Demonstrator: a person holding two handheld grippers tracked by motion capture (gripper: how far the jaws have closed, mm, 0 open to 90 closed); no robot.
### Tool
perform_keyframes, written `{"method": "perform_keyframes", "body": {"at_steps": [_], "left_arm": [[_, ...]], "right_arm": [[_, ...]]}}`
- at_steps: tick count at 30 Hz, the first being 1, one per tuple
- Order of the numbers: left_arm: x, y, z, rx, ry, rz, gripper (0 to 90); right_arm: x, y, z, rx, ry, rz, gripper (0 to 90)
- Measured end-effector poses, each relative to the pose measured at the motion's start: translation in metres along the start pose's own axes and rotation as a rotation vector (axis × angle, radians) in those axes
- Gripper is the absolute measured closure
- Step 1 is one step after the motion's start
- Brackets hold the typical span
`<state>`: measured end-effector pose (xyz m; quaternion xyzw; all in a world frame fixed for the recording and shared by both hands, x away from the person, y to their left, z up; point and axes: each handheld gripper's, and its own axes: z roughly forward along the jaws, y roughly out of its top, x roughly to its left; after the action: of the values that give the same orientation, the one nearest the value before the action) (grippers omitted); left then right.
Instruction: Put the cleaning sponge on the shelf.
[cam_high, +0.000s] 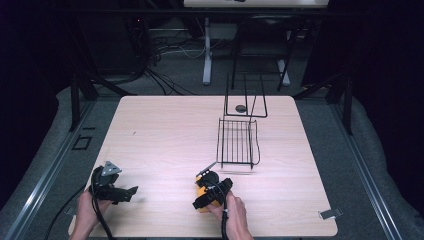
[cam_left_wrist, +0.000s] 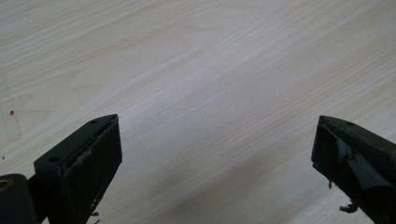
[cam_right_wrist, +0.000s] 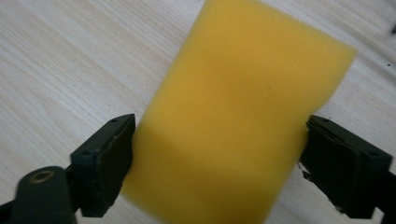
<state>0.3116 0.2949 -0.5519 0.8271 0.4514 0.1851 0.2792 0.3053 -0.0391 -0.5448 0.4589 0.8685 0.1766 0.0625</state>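
Right gripper view: right gripper (cam_right_wrist: 215, 154) angled down at worktop (cam_right_wrist: 56, 70), jaws clamped on yellow sponge (cam_right_wrist: 233, 116) between them. Left gripper (cam_left_wrist: 215, 154) low, jaws spread, nothing between.

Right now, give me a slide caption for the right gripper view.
Right tool closed on a yellow sponge above the light wooden table.

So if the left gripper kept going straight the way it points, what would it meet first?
Probably the bare wooden table: the open left gripper looks down at plain tabletop with nothing between its fingers, though depth is unclear.
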Motion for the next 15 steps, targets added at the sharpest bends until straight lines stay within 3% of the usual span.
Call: {"method": "perform_keyframes", "body": {"at_steps": [6,15], "left_arm": [[-0.0006,0.0005,0.0005,0.003,-0.001,0.000,1.9],[-0.0005,0.0003,0.0002,-0.002,0.004,0.002,1.9]], "right_arm": [[-0.0004,-0.0021,-0.0012,-0.015,0.005,-0.021,23.4],[-0.0021,-0.0036,-0.0043,-0.039,0.020,-0.031,25.2]]}}
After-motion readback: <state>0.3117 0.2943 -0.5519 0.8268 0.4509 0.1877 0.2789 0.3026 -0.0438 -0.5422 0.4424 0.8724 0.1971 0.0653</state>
